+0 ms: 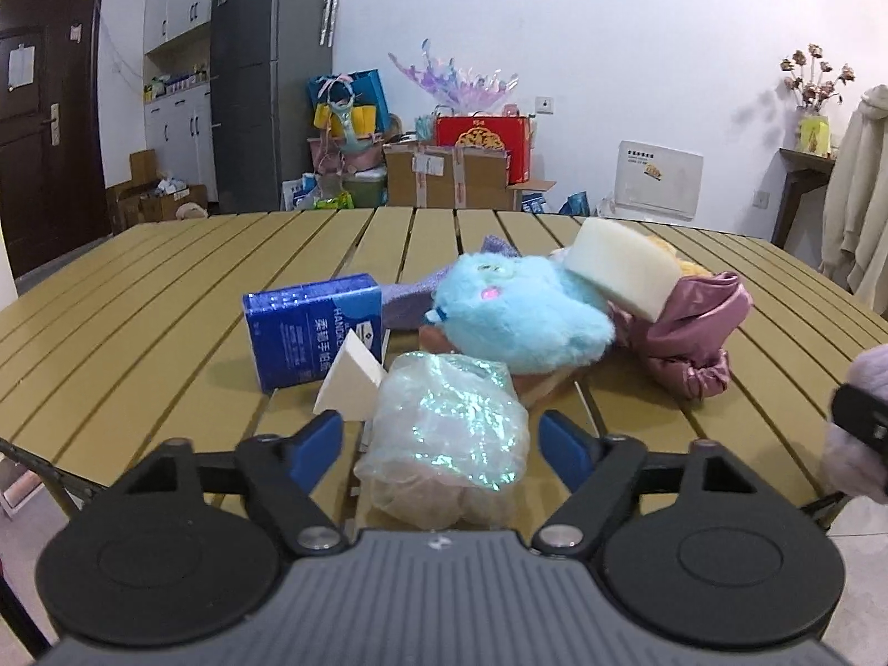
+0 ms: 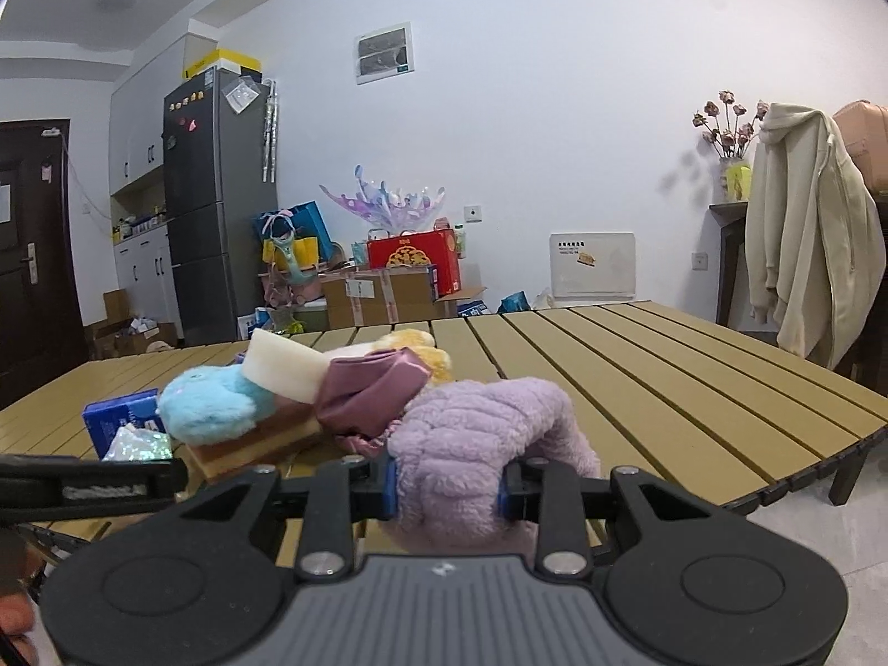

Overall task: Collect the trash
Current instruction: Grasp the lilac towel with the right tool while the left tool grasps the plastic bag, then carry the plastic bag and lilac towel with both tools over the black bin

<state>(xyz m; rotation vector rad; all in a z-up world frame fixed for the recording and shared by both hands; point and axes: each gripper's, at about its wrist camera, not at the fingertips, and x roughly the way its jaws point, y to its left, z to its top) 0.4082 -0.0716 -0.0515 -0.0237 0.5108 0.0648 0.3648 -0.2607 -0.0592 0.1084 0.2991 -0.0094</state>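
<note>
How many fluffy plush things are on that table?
3, maybe more hidden in the pile. The blue plush lies mid-pile, the yellow plush behind the pink cloth, and the lilac plush sits between the right gripper's jaws.

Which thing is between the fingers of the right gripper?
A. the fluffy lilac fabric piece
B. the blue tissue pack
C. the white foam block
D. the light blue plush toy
A: in the right wrist view the right gripper has its blue fingers pressed into the fluffy lilac fabric piece.
</note>
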